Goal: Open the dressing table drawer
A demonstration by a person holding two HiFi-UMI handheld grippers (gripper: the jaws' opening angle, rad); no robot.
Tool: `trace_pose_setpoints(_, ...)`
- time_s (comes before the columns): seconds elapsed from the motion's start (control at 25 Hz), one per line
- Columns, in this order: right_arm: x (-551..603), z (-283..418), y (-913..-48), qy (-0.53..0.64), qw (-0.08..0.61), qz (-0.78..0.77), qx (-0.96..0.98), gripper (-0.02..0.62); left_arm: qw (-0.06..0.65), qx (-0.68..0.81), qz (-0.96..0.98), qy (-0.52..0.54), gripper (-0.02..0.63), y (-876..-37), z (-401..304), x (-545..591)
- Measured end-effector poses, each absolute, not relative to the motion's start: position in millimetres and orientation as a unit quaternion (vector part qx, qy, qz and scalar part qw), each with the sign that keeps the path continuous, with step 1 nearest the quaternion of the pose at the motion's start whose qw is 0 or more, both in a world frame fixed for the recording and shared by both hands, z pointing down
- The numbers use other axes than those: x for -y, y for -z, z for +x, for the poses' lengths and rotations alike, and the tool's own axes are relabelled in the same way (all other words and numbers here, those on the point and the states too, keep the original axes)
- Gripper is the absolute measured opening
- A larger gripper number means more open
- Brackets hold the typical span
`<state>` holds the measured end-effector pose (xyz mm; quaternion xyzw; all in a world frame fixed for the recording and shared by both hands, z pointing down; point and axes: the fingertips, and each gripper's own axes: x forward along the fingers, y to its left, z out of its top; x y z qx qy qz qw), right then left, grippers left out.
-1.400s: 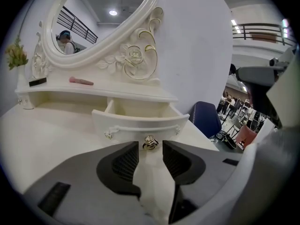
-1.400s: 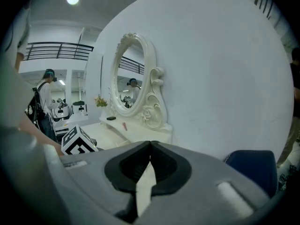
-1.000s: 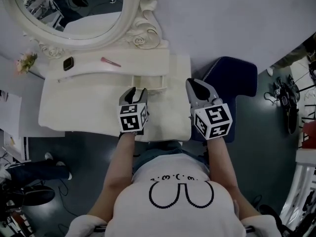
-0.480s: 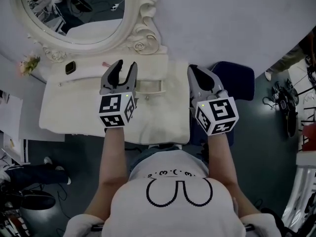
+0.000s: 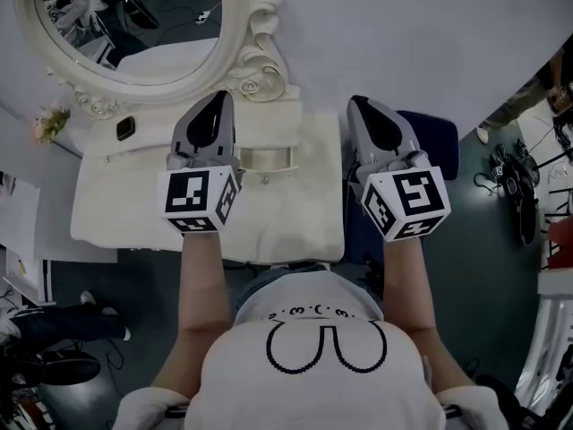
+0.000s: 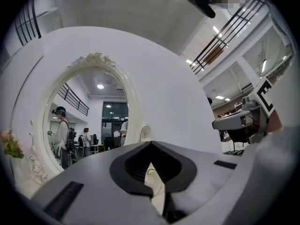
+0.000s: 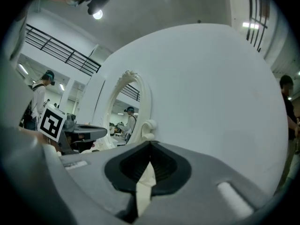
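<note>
The cream dressing table (image 5: pixel 125 206) lies below me in the head view. Its small middle drawer (image 5: pixel 266 158) stands pulled out, with a knob on its front. My left gripper (image 5: pixel 220 98) is held high over the table's back shelf, left of the drawer, jaws shut on nothing. My right gripper (image 5: pixel 360 106) hangs past the table's right end, also shut and empty. Neither touches the drawer. In the left gripper view, the left gripper (image 6: pixel 151 143) points level at the oval mirror (image 6: pixel 84 121). From its own view, the right gripper (image 7: pixel 150 144) faces the white wall beside the mirror (image 7: pixel 127 110).
The oval mirror (image 5: pixel 134 25) with its carved frame stands behind the table. A smartwatch (image 5: pixel 124 128) lies on the back shelf and a small flower posy (image 5: pixel 49 119) at its left end. A dark blue stool (image 5: pixel 440 141) stands right of the table. People show in the mirror's reflection.
Both grippers have risen from in front of the drawer to a level pointing at the mirror and wall. The left jaws, open before, have closed. The drawer stays out.
</note>
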<state>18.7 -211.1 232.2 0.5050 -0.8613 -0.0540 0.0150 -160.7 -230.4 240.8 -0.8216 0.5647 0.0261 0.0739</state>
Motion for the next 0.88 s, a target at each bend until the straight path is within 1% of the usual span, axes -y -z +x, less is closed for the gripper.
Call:
trace_pose_setpoints(0.12,211,21,-226,0.052,0.003,0.508,0.860,0.002,0.073,-0.560,-0.825,-0.029,-0.002,-238,-160,230)
trace_pose_setpoints(0.44,210,22,-228,0.045,0.001,0.516,0.856,0.002,0.062,-0.550,-0.831,-0.056,-0.002,-225,-158,227)
trace_pose_setpoints(0.88,205,20,-223,0.071,0.000,0.522,0.850,0.002,0.063,-0.555,-0.828,-0.053,-0.002,-223,-158,225)
